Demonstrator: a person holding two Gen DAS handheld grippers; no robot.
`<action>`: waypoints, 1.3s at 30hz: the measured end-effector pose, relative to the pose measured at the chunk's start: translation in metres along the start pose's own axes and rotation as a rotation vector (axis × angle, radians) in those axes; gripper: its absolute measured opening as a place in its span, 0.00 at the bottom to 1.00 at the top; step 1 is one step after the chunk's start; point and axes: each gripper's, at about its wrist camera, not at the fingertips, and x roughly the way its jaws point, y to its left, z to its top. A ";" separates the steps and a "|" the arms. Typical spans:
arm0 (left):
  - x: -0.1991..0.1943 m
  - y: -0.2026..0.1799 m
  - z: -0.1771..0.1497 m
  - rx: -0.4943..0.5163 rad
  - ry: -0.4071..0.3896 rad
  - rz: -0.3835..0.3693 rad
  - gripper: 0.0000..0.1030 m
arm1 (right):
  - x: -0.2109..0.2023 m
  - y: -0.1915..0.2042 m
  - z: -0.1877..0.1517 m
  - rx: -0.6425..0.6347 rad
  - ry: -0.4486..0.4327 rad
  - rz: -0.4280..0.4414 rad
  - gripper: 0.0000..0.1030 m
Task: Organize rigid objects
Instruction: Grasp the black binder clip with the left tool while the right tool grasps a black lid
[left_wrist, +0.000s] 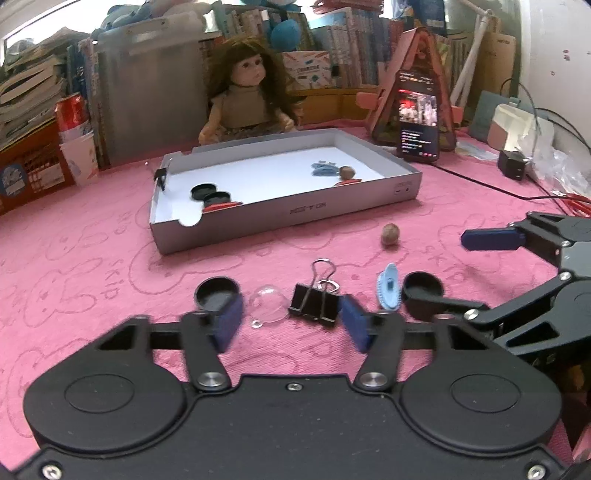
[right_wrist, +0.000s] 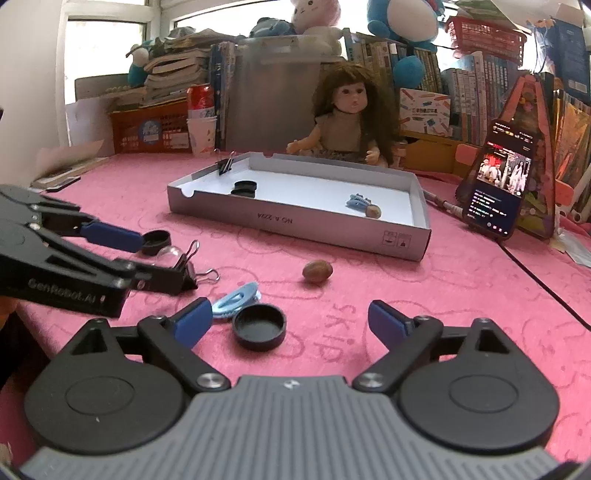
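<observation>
Tongs wide on both sides: left tongs (left_wrist: 291, 325) straddle binder clip (left_wrist: 314, 302) on pink bench (left_wrist: 92, 258), right tongs (right_wrist: 290, 325) over black cap (right_wrist: 259, 326). Risk: clip's wire handles could slip the pads & nudge clear dome (left_wrist: 268, 301). Loose on bench: 2 caps, 1 clip, 1 nut (left_wrist: 390, 234), 1 blue clip (left_wrist: 388, 291), 1 dome; more already in tray (left_wrist: 288, 216).

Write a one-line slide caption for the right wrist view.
Open right gripper hovers over a black cap beside a blue clip.

"GenRobot.AI" on left gripper (right_wrist: 155, 258), "SKIP" on pink cloth (right_wrist: 334, 338)
</observation>
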 end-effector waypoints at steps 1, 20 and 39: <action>-0.001 -0.001 0.000 0.003 -0.002 -0.012 0.37 | -0.001 0.001 -0.001 -0.004 -0.001 0.001 0.90; 0.019 -0.003 0.000 0.017 0.025 -0.058 0.36 | -0.003 0.006 -0.008 -0.044 0.023 0.038 0.62; 0.028 -0.010 -0.001 0.042 -0.013 -0.024 0.40 | -0.001 0.004 -0.010 -0.019 0.010 0.011 0.56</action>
